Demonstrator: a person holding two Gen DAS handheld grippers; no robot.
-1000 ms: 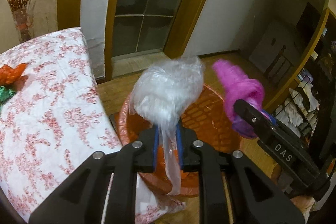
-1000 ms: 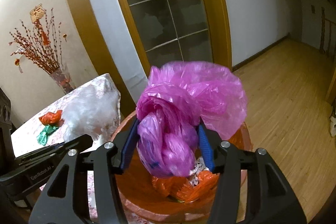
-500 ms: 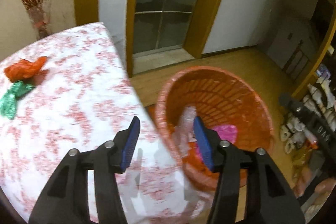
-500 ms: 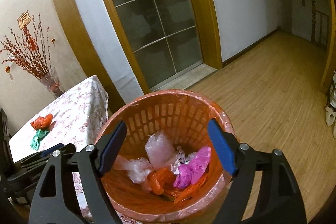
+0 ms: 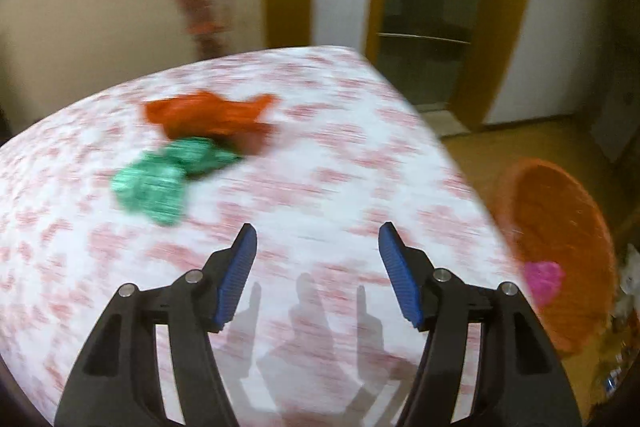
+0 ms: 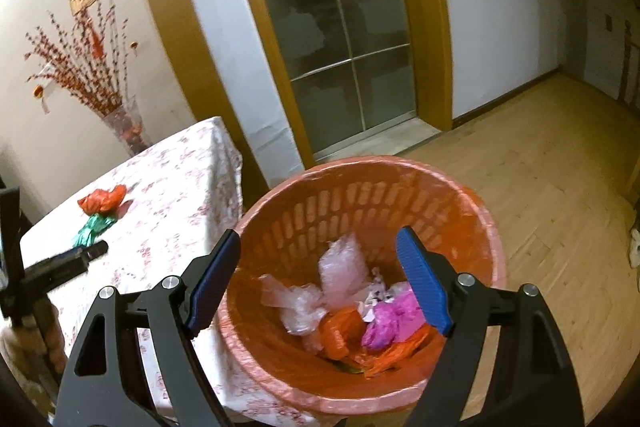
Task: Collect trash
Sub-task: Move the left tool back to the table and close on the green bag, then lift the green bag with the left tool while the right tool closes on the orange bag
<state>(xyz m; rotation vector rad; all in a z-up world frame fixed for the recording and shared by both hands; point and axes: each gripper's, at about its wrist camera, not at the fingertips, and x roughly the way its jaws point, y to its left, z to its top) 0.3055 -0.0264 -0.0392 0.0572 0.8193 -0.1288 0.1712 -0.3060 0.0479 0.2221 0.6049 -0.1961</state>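
Observation:
An orange plastic bag (image 5: pixel 208 119) and a green one (image 5: pixel 160 179) lie crumpled side by side on the flowered tablecloth (image 5: pixel 320 187), both blurred. My left gripper (image 5: pixel 316 239) hovers over the cloth just short of them, its jaws opening and nothing between them. My right gripper (image 6: pixel 320 243) stands open and empty above the orange basket (image 6: pixel 460 187). Inside the basket lie the clear bag (image 6: pixel 344 263), the pink bag (image 6: pixel 396 319) and orange scraps. From the right wrist, the orange bag (image 6: pixel 102 199) and green bag (image 6: pixel 90 229) show on the table.
The basket (image 5: pixel 560 227) stands on the wooden floor (image 6: pixel 540 167) right against the table's corner. A vase of red twigs (image 6: pixel 124 123) stands at the table's far edge by the wall. A glass door (image 6: pixel 340 47) lies behind the basket. A tip of the left gripper (image 6: pixel 72 259) crosses the table.
Both grippers let go of their bags, clear and pink, which now lie in the basket. The left gripper swung left from the basket over the table toward the orange and green bags.

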